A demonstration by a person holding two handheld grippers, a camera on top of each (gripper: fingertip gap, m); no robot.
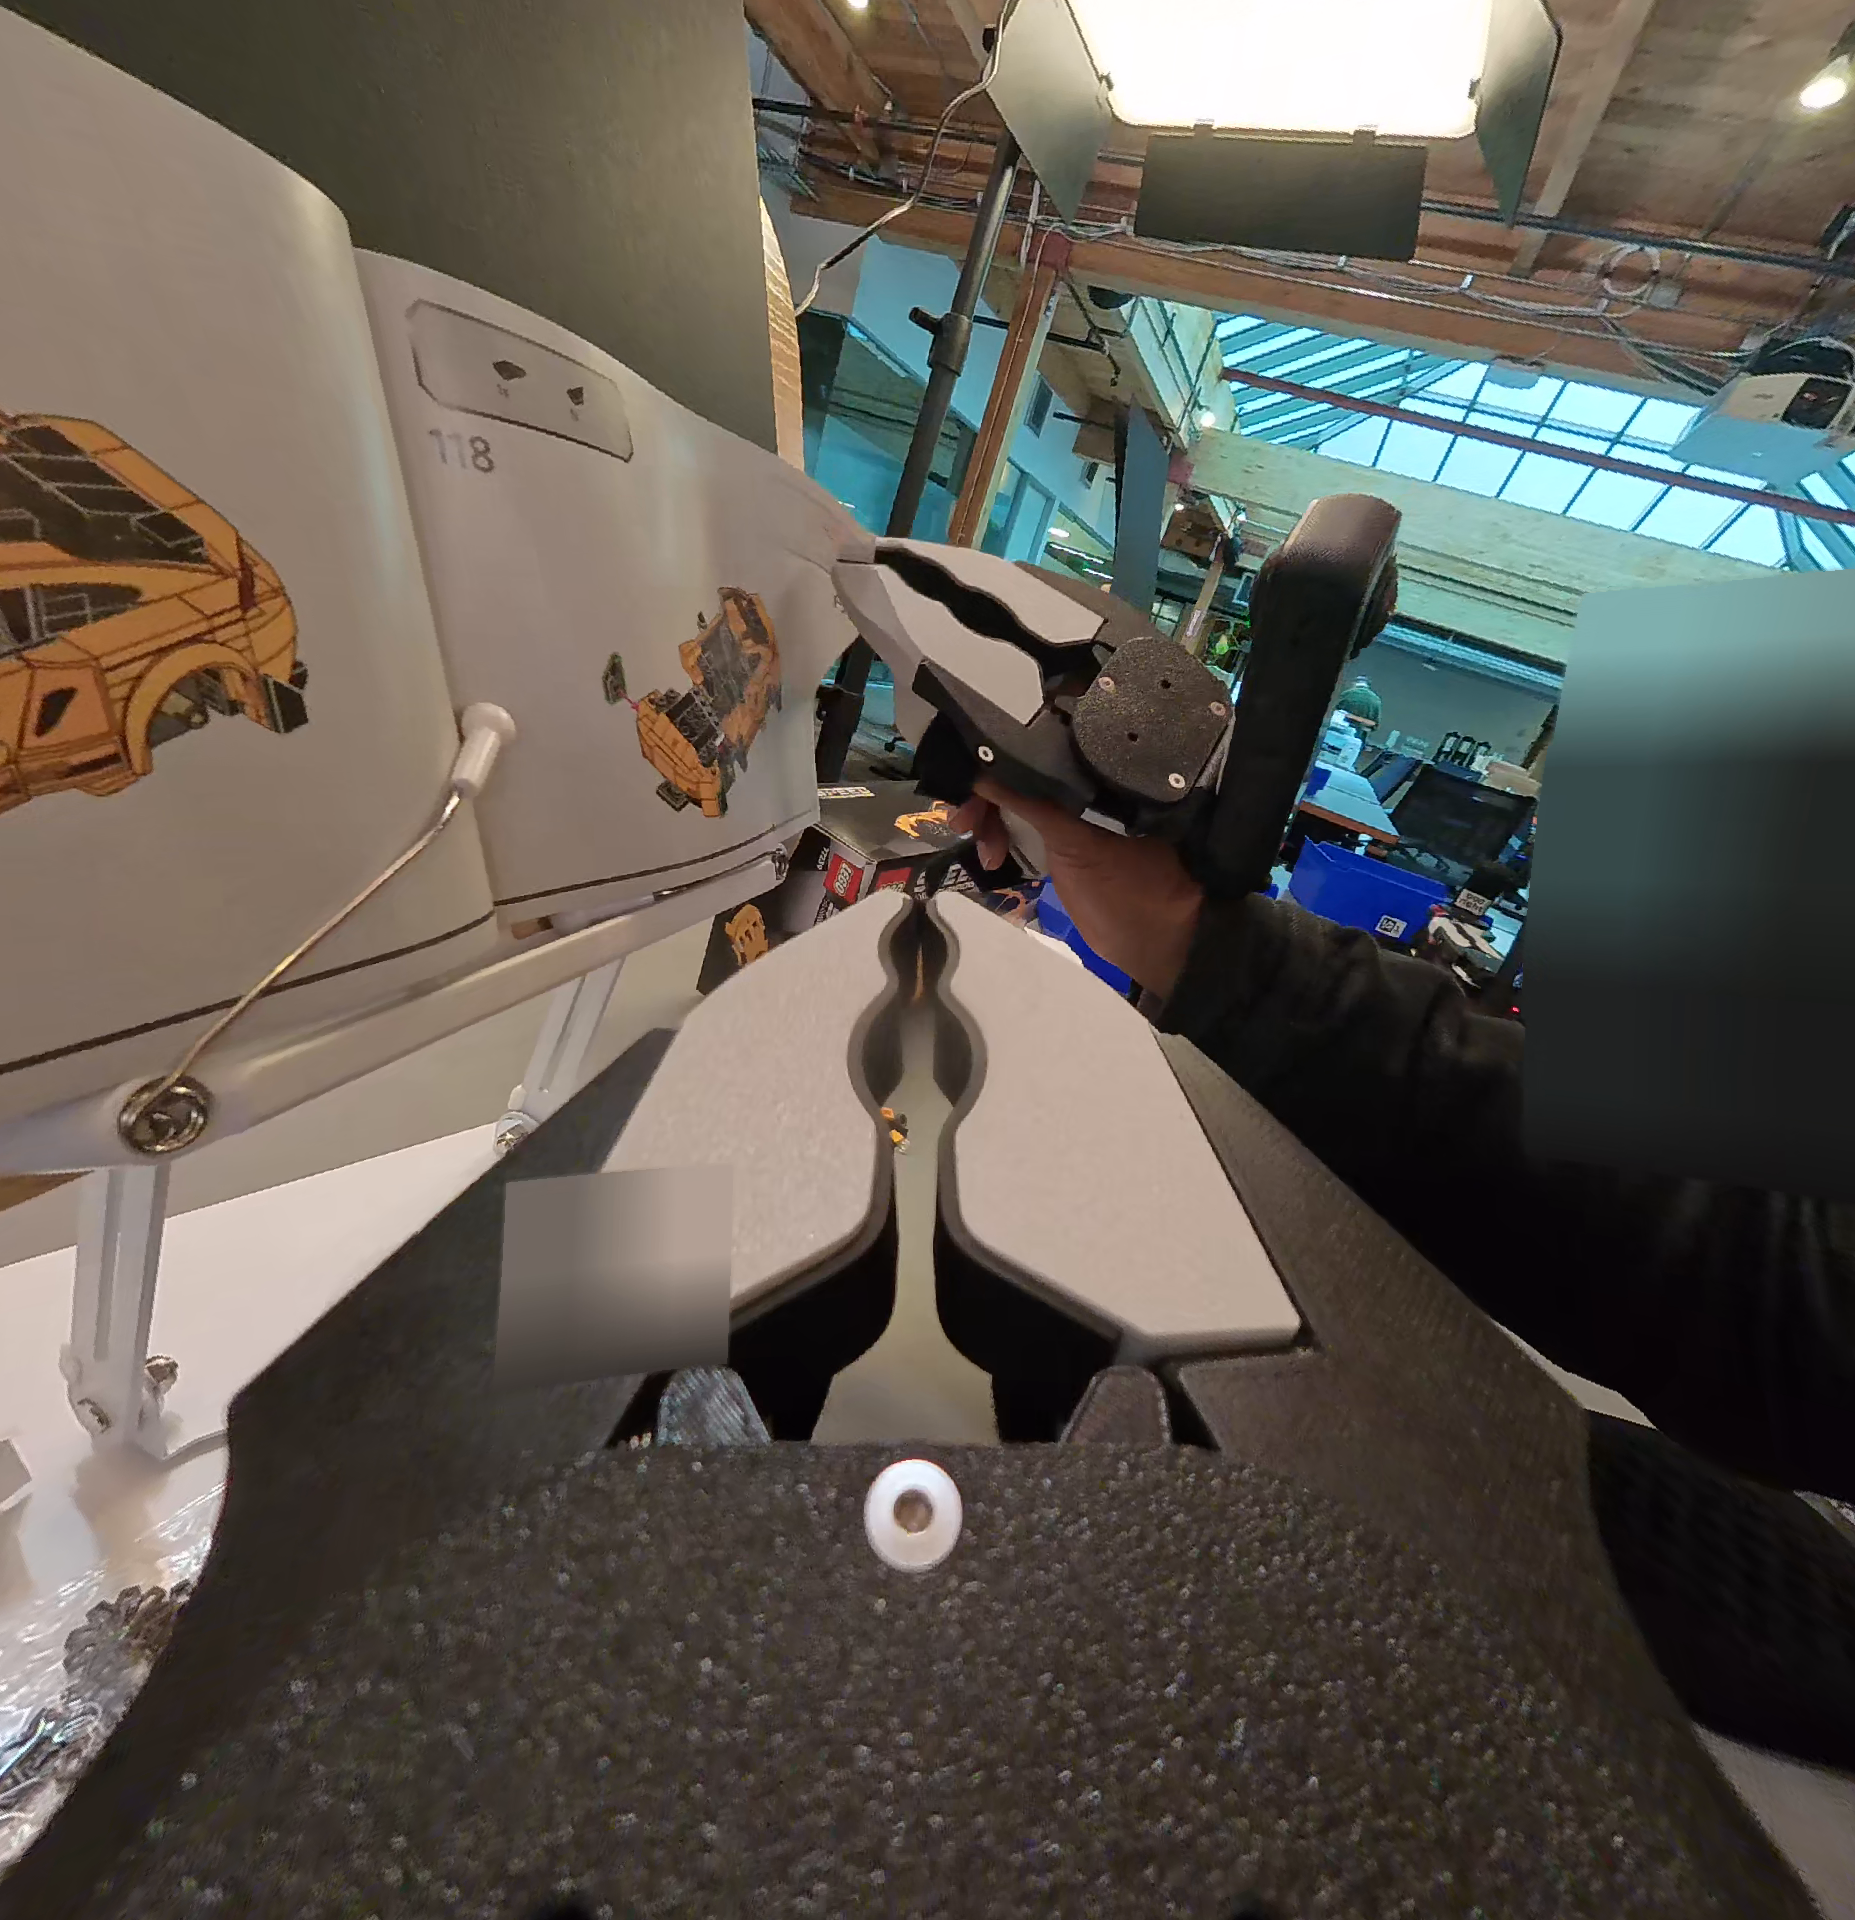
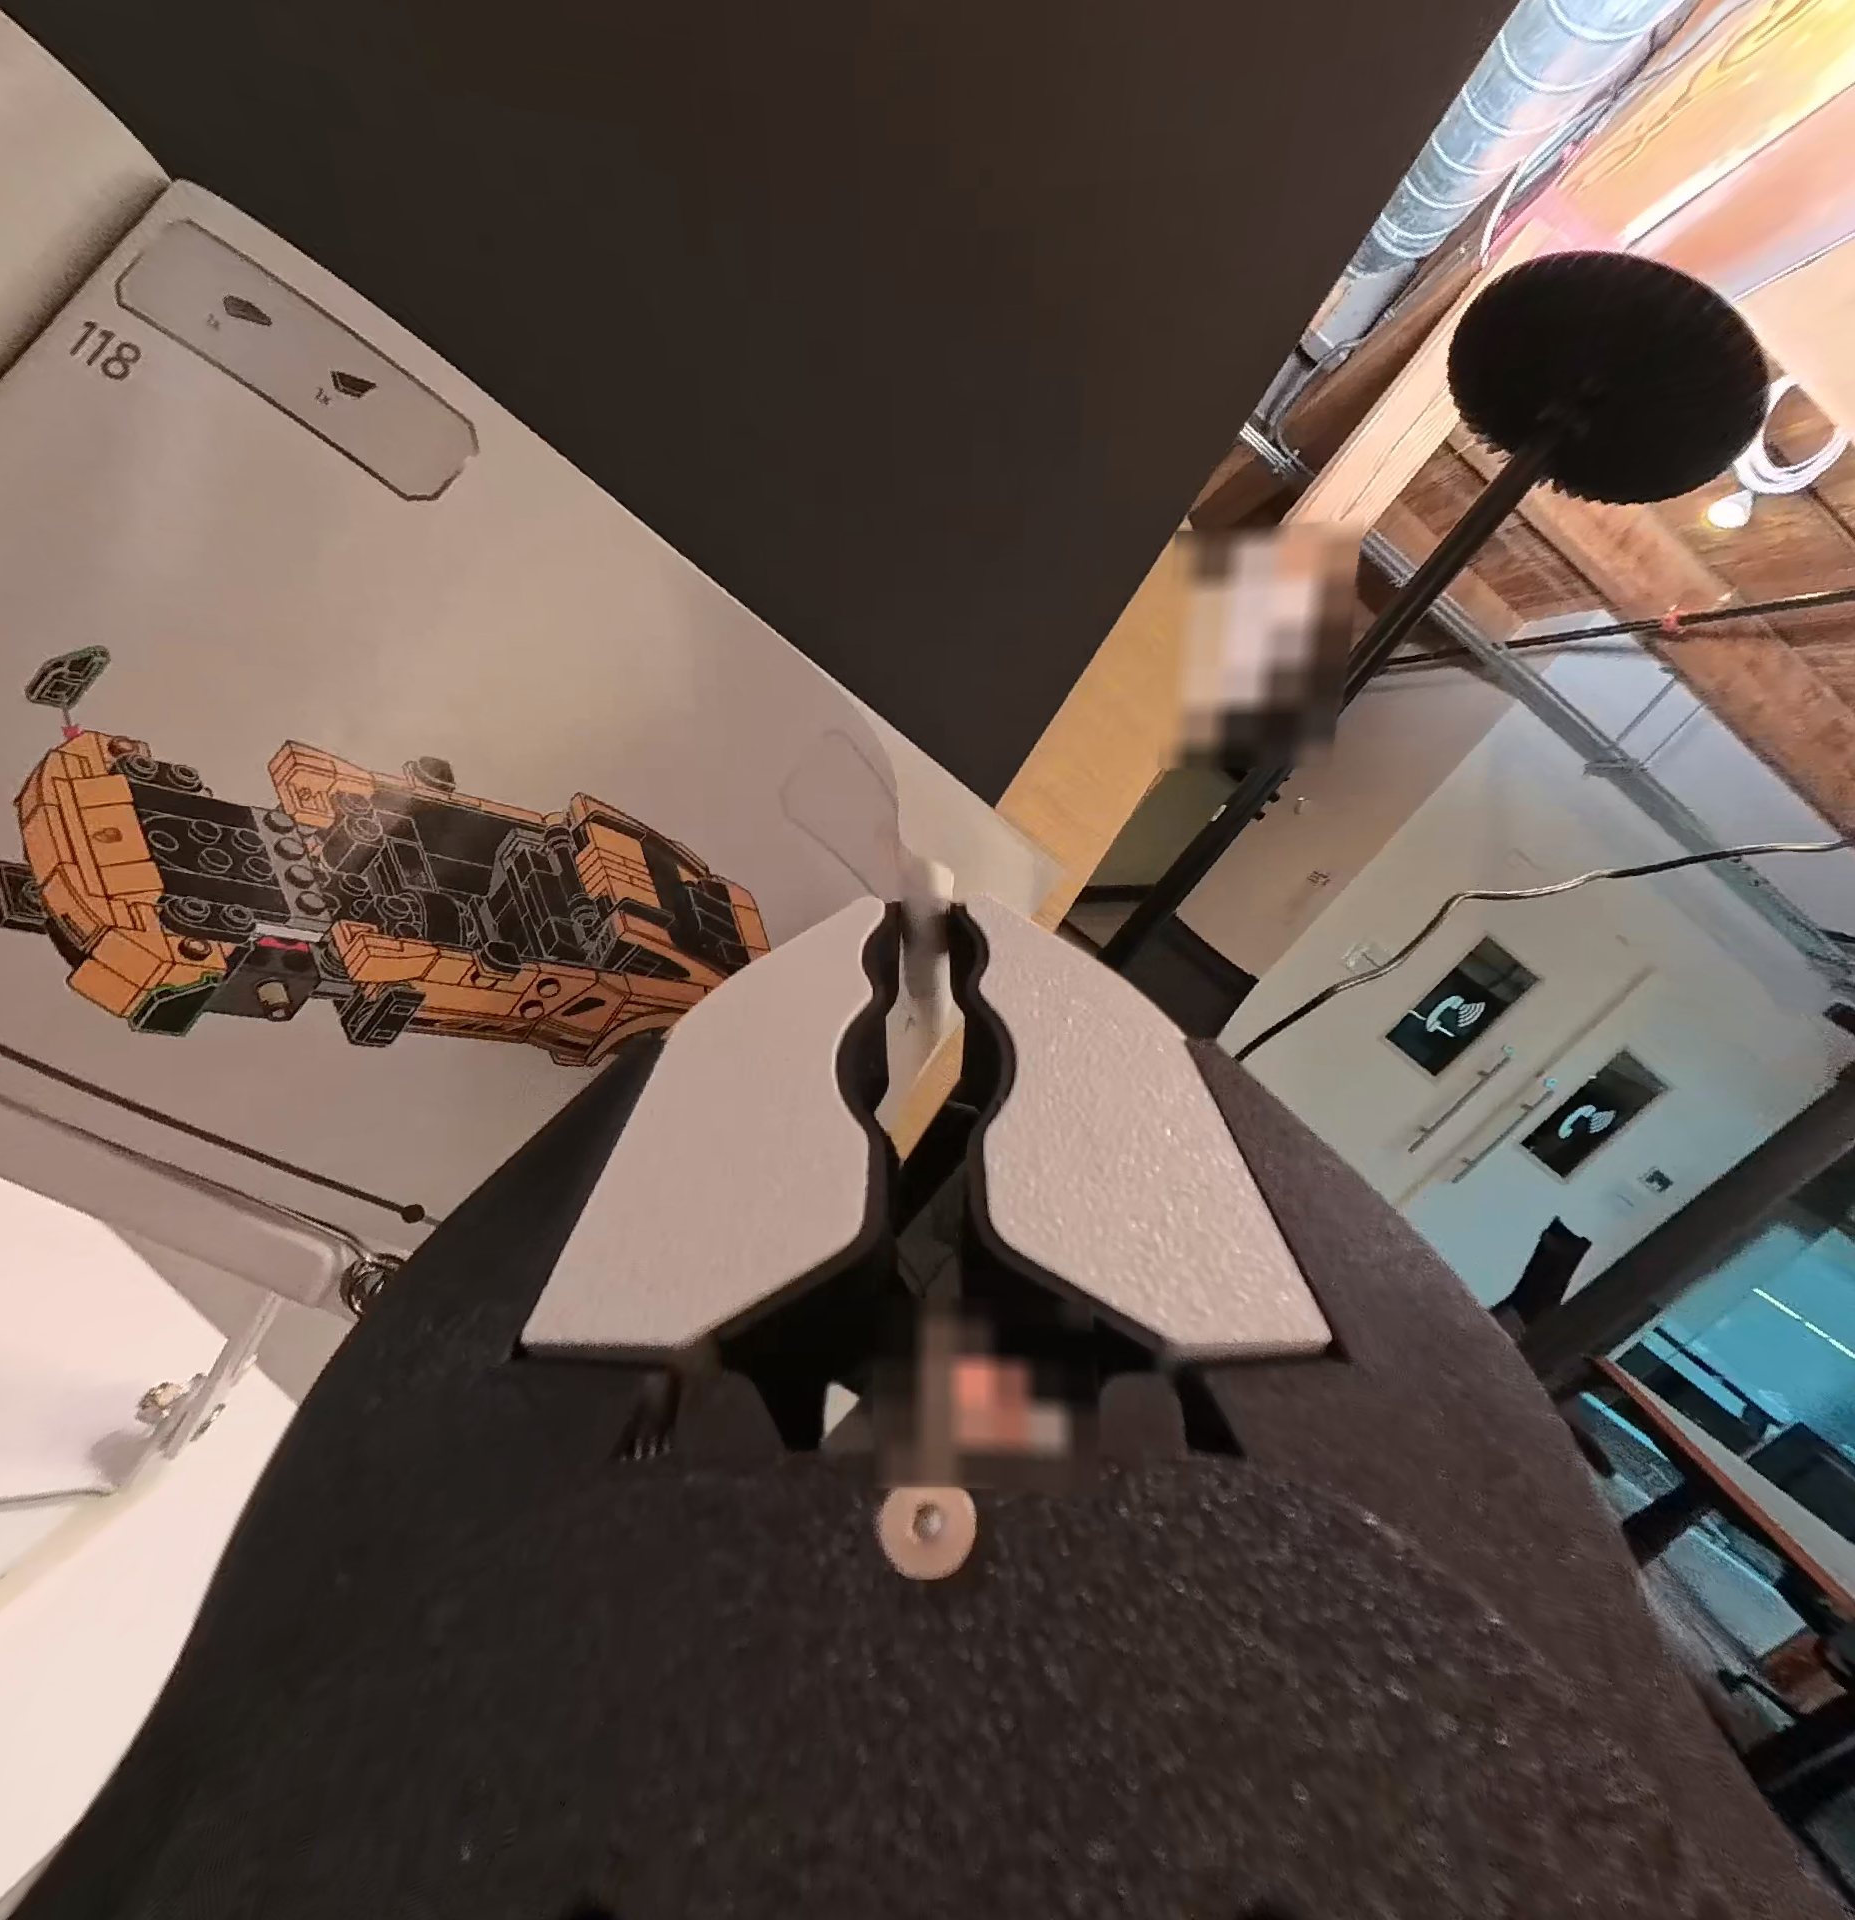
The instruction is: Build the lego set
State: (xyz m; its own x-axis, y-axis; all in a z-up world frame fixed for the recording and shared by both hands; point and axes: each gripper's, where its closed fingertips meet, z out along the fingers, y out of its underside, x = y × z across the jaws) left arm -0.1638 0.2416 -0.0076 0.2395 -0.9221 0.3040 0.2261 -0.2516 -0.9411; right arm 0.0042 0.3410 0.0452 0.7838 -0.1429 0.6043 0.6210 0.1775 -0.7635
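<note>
1. The right tongs [image 2: 928,914] are closed on the outer corner of the right-hand page [image 2: 840,790] of the instruction booklet [image 1: 590,582]; the thin sheet bends between the tips. Judged from here, a pull that runs off the page's natural arc could crease or tear the corner, since the paper looks flimsy and the grip is only at its edge
2. Just left of those tongs, a wire page holder [image 1: 383,862] with a white tip presses on the booklet near the spine. If the page is swept across it, the sheet could snag on the wire, or the white stand [image 1: 112,1299] could tip
3. The left tongs [image 1: 918,925] are nearly shut, tips almost meeting, with nothing visibly between them. They sit below and in front of the booklet, so they give it no support; the stand could slide on the tabletop [image 1: 279,1247] under a hard tug
4. Down to the left of the left tongs, loose dark lego pieces [image 1: 92,1642] lie on crinkled plastic; the built model is not in view. A falling booklet could scatter them
5. Two pages could lift together, skipping a step
</note>
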